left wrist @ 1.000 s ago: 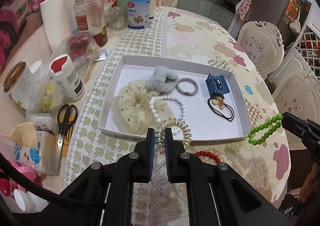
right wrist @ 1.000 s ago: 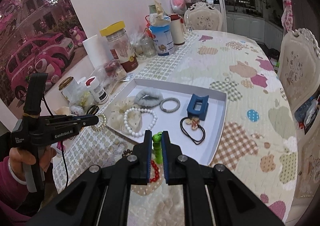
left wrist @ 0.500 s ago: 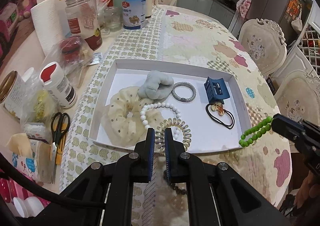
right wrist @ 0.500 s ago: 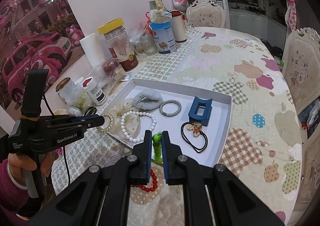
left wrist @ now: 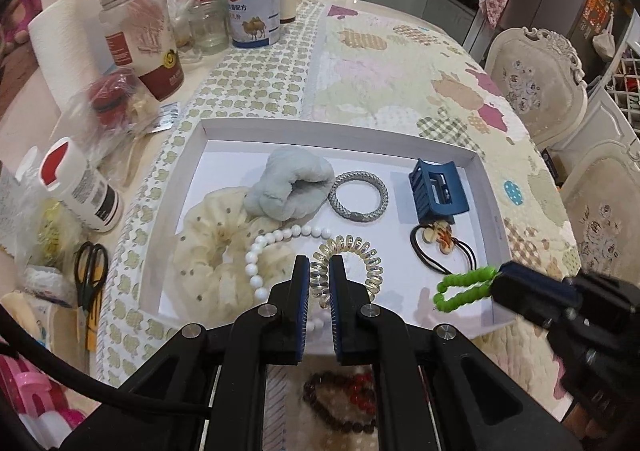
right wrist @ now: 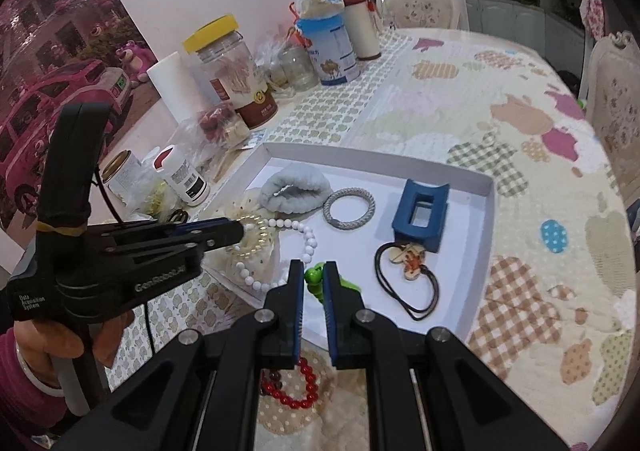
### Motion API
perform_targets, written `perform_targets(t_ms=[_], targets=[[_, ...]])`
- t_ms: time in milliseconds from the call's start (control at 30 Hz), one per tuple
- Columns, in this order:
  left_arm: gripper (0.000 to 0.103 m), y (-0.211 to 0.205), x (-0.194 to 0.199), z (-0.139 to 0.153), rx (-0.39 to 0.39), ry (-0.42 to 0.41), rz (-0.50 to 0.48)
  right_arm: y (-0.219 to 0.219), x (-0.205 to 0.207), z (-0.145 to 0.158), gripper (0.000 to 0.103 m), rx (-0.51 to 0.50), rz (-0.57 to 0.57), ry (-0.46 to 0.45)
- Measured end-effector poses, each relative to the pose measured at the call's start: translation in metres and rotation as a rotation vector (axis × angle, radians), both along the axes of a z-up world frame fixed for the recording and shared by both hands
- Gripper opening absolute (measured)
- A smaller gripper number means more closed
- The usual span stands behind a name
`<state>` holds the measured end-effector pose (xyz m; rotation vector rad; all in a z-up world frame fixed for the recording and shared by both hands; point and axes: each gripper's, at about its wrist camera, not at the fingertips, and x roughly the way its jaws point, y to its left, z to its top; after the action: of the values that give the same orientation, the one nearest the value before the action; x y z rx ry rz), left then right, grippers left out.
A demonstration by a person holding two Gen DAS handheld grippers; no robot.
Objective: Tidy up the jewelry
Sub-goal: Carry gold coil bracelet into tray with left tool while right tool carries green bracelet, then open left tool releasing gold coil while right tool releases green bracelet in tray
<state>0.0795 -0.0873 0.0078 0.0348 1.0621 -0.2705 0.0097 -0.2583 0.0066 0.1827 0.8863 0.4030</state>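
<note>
**Two pieces held over the tray, both ready to be set down**

We have the left gripper [left wrist: 319, 279] clamped on a clear spiral hair tie [left wrist: 352, 257], low in the centre of the left wrist view; its coils hang over the near part of the white tray [left wrist: 332, 131], just beside the white bead bracelet [left wrist: 276, 247]. Our right gripper [right wrist: 312, 283] is pinched tight on a green bead bracelet [left wrist: 464, 285], which shows at the lower right of the left wrist view, over the tray's near right corner; in the right wrist view only a few green beads peek out between the pads.

Already lying in the tray: a cream scrunchie [left wrist: 216, 247], a grey-blue plush scrunchie [left wrist: 288, 187], a grey braided hair band [left wrist: 359, 196], a blue claw clip [left wrist: 434, 187] and a black elastic with a charm [left wrist: 438, 241]. A red bead bracelet [right wrist: 294, 387] lies on the quilted cloth [right wrist: 480, 103] below the tray edge, at the bottom of both views, beside a darker string of beads [left wrist: 332, 411].

We judge the step in hand to be placing; both pieces are over the tray but not yet resting on it. The next move calls for lowering each onto bare white floor, the spiral clear of the white beads, the green one clear of the black elastic; then letting go and turning to the beads on the cloth.
</note>
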Motion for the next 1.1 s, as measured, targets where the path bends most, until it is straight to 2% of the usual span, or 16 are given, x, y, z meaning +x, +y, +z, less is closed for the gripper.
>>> perform_targets(t_ms=[167,433,667,733,800,867,900,967,1100], targets=[[0.0,-0.009,0.015,-0.011,0.004,0.023,0.011,-0.003,0.014,-0.02,0.009,0.012,0.003,0.04],[0.0,-0.034,0.031,-0.034,0.005,0.068,-0.018,-0.029,0.021,-0.065,0.009,-0.061,-0.036,0.153],[0.0,-0.046,0.037,-0.058,0.027,0.107,-0.035,-0.031,0.019,-0.075,0.009,-0.119,-0.036,0.16],[0.0,-0.047,0.037,-0.058,0.037,0.095,-0.039,-0.033,0.019,-0.076,0.01,-0.124,-0.045,0.16],[0.0,-0.049,0.038,-0.057,0.047,0.09,-0.043,-0.035,0.02,-0.076,0.017,-0.128,-0.058,0.158],[0.0,-0.049,0.038,-0.058,0.049,0.087,-0.042,-0.037,0.019,-0.076,0.032,-0.118,-0.065,0.157],[0.004,-0.048,0.038,-0.058,0.049,0.087,-0.04,-0.038,0.019,-0.076,0.035,-0.112,-0.068,0.157],[0.014,-0.048,0.038,-0.058,0.048,0.088,-0.037,-0.04,0.017,-0.074,0.038,-0.1,-0.074,0.153],[0.023,-0.048,0.032,-0.053,0.046,0.077,-0.044,-0.041,0.014,-0.068,0.038,-0.095,-0.087,0.14]])
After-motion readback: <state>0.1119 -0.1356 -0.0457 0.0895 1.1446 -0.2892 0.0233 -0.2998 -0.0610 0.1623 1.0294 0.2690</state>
